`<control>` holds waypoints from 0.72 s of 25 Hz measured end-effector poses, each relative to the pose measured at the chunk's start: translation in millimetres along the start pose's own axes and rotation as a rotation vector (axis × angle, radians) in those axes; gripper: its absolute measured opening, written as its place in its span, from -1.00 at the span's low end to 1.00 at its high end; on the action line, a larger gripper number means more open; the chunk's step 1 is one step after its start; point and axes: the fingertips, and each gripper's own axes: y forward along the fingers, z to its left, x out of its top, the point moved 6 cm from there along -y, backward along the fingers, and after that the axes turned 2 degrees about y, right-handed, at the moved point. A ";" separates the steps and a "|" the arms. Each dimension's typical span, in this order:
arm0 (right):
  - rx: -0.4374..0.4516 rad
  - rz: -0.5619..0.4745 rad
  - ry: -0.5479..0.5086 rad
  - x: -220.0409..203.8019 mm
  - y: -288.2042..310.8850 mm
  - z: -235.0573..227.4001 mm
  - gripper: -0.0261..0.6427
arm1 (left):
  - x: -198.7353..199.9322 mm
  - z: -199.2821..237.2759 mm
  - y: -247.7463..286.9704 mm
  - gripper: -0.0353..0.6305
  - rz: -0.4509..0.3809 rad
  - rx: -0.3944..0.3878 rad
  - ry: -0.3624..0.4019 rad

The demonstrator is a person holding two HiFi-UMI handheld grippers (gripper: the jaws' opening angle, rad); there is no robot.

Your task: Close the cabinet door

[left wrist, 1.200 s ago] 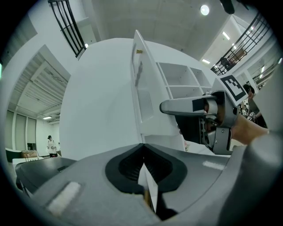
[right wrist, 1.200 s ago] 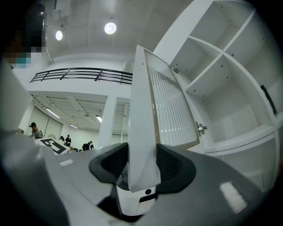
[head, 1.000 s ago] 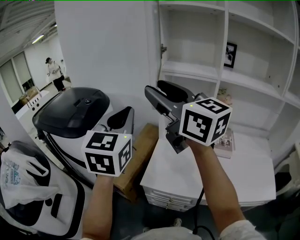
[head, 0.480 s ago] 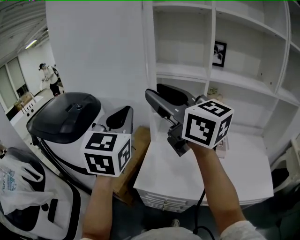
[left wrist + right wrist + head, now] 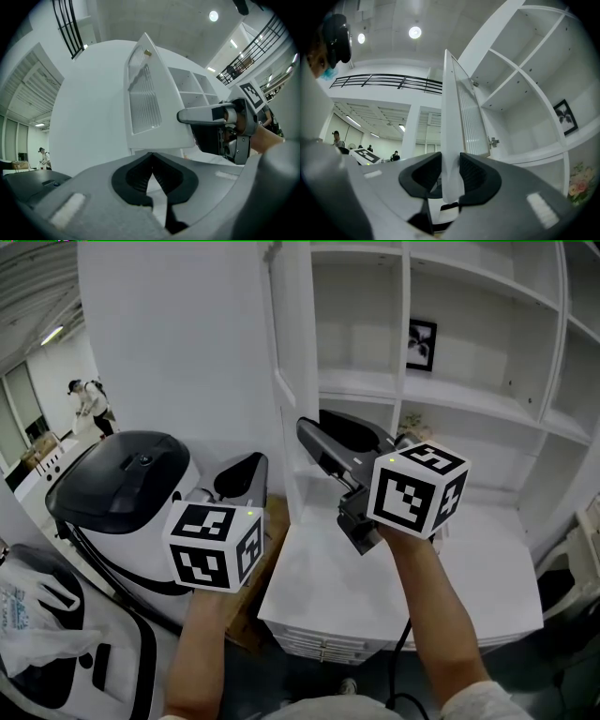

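The white cabinet door stands open, edge-on to me, hinged to the shelf unit. My right gripper reaches up to its lower edge. In the right gripper view the door runs straight down between the jaws of the right gripper. The jaws have just been closing and both pads now press on the door's edge. My left gripper is held lower left, apart from the door. Its jaws are shut with nothing in them. The ribbed door panel and the right gripper show ahead of it.
Open white shelves hold a framed picture. A white drawer unit stands below the shelves. A black-and-white machine sits at the left, with a plastic bag beside it. A person stands far off.
The door and shelves have slid leftwards in the head view as both grippers moved along. The door's edge now stands right at the right gripper's tips.
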 end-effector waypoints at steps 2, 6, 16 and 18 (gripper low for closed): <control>-0.013 -0.006 -0.001 1.7 -4.6 -4.4 -0.57 | 0.0 -2.4 3.3 -0.90 0.001 -0.004 -0.002; -0.040 -0.017 -0.006 4.7 -13.7 -14.6 -0.61 | -0.8 -11.1 13.1 -0.90 0.005 -0.020 -0.002; -0.121 -0.035 -0.006 12.6 -34.3 -47.7 -0.66 | 2.1 -30.0 39.8 -0.90 -0.002 -0.059 -0.003; -0.127 -0.036 -0.006 13.8 -36.9 -52.8 -0.67 | 2.5 -34.5 45.3 -0.90 -0.004 -0.069 -0.002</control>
